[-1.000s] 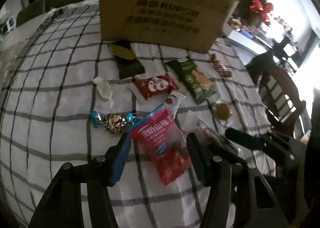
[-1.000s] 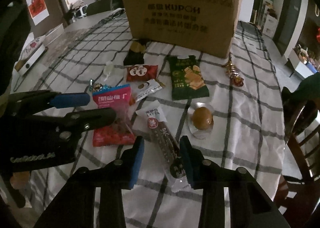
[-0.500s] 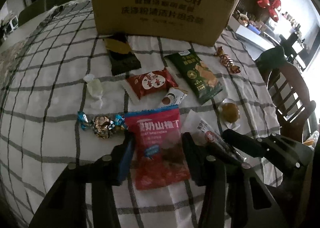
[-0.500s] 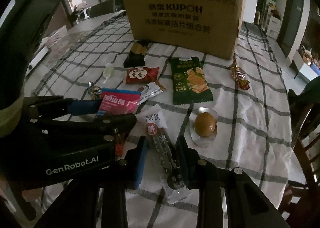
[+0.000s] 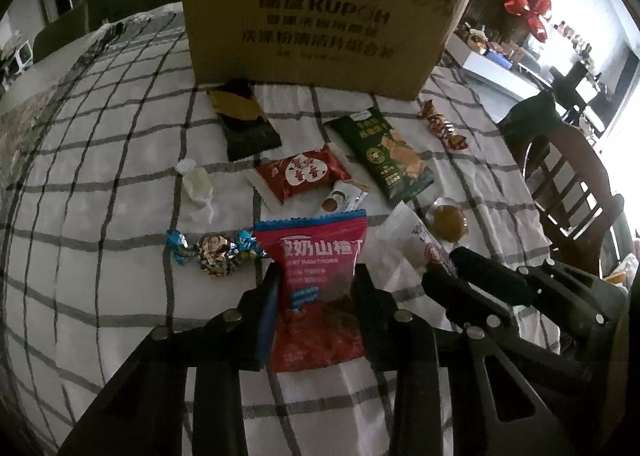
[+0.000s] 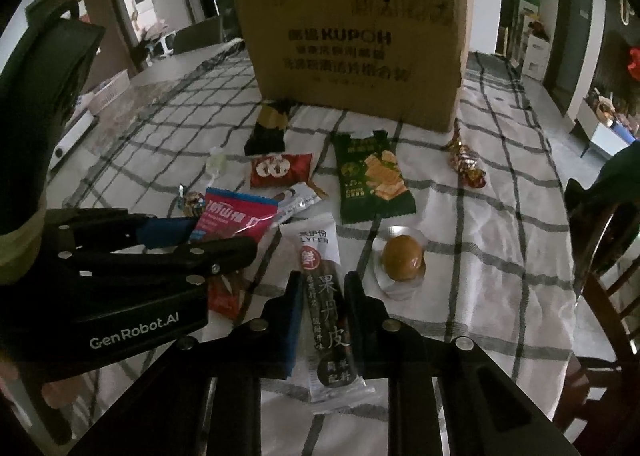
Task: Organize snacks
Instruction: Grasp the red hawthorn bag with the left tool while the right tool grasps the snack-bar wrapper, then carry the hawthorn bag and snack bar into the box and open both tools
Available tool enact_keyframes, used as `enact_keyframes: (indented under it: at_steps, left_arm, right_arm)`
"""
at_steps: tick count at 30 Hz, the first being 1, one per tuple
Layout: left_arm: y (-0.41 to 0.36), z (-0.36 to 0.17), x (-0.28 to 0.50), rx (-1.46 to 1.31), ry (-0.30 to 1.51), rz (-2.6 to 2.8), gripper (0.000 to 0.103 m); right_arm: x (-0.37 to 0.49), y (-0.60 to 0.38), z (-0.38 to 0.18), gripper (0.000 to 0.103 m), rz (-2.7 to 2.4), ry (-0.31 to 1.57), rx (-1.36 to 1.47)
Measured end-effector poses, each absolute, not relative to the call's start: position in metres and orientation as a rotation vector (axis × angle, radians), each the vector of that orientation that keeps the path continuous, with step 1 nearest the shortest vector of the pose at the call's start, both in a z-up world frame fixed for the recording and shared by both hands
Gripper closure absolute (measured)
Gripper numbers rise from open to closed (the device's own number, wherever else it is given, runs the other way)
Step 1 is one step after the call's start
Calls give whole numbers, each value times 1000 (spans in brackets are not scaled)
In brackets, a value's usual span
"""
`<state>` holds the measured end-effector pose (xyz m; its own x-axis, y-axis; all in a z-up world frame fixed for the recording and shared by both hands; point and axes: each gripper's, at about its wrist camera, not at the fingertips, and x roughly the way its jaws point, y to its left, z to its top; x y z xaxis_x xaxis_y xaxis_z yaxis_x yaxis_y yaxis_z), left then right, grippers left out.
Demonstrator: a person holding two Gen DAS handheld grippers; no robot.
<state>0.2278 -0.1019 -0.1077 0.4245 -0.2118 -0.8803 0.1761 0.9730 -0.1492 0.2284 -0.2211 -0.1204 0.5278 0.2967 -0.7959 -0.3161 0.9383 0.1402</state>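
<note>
A box (image 5: 316, 16) stands at the tablecloth's (image 5: 100, 176) far edge. Snacks lie before it: hawthorn bag (image 5: 320, 280) nearest, fruit strip (image 6: 326, 304) to its right, egg (image 6: 402, 258) further right.

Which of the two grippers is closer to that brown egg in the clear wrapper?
Right. The right gripper is shut on a long fruit strip just left of the egg; the left gripper, on the red pouch, sits farther left.
</note>
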Motion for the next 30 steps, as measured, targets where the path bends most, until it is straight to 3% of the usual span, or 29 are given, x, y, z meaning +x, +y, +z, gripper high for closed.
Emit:
enact_keyframes:
  at_steps: [30]
  left_arm:
    - [-88,-5,244,24,842,-274,70]
  right_arm:
    - [250,-236,-32,82,290,719,129]
